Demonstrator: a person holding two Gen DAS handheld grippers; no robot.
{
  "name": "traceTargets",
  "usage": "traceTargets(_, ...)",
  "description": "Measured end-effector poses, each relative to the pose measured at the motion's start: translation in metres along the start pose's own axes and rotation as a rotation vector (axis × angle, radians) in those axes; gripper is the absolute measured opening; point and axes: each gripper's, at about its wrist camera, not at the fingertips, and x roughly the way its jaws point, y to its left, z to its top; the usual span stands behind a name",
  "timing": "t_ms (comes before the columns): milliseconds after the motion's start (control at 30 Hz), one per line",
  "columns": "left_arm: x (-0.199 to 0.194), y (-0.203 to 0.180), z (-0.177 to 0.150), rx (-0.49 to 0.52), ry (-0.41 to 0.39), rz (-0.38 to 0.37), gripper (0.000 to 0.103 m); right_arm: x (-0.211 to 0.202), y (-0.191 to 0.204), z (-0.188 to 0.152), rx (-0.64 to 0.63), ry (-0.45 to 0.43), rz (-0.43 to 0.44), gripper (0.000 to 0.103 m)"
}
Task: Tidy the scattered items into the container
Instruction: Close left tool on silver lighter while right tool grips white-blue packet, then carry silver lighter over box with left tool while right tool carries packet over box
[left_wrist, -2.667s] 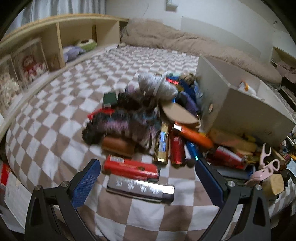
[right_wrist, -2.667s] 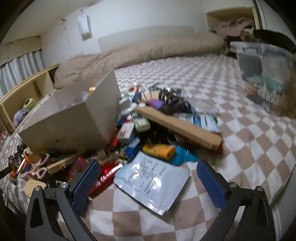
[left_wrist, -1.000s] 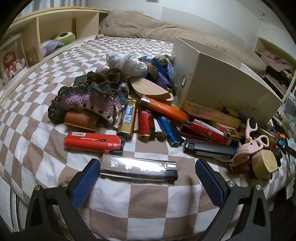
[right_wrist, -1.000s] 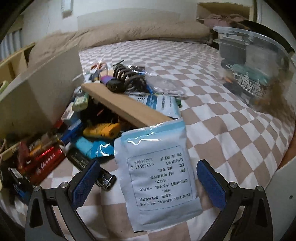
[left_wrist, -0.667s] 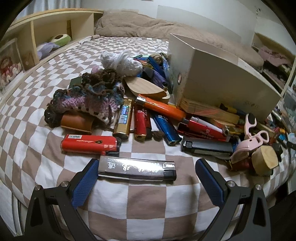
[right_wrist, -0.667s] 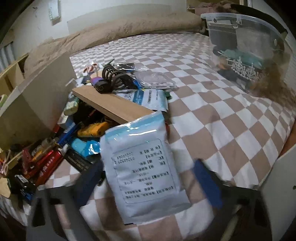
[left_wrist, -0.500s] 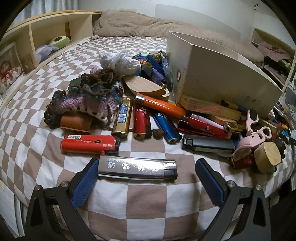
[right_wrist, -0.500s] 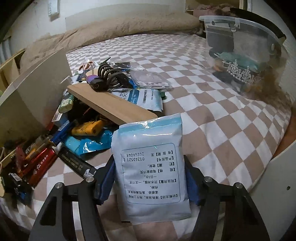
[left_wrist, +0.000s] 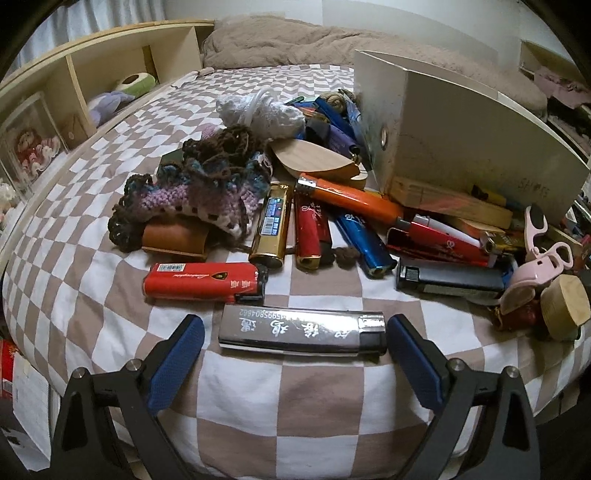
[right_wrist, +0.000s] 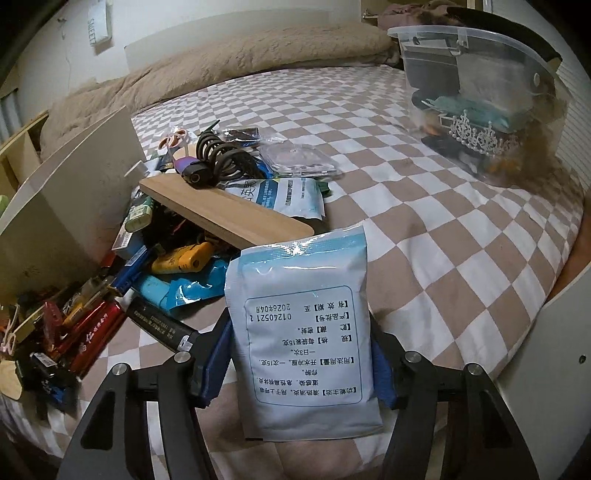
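Note:
My left gripper (left_wrist: 293, 334) is open, its blue pads either side of a long silver lighter (left_wrist: 301, 330) lying on the checkered bed. Behind it lie a red lighter (left_wrist: 201, 277), gold, red and blue lighters, an orange tube (left_wrist: 351, 201) and a crocheted piece (left_wrist: 192, 188). The white box (left_wrist: 469, 136) stands at the right. My right gripper (right_wrist: 299, 356) is shut on a pale blue medicine sachet (right_wrist: 301, 328), held by its sides. The white box (right_wrist: 70, 206) is to its left.
A wooden board (right_wrist: 225, 210), a coiled black cable (right_wrist: 221, 158), a yellow tool (right_wrist: 183, 260) and more lighters lie by the box. A clear plastic bin (right_wrist: 487, 99) with a tiara stands at the right. Shelves (left_wrist: 74, 92) line the bed's left side.
My right gripper has closed on the sachet. My left gripper has moved closer to the silver lighter, which now lies between its pads.

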Motion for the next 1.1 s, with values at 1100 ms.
traceTargets(1100, -0.051, -0.017, 0.041, 0.006, -0.165, -0.132, 0.081, -0.060, 0.037, 0.014, 0.014, -0.121, 0.136, 0.065)
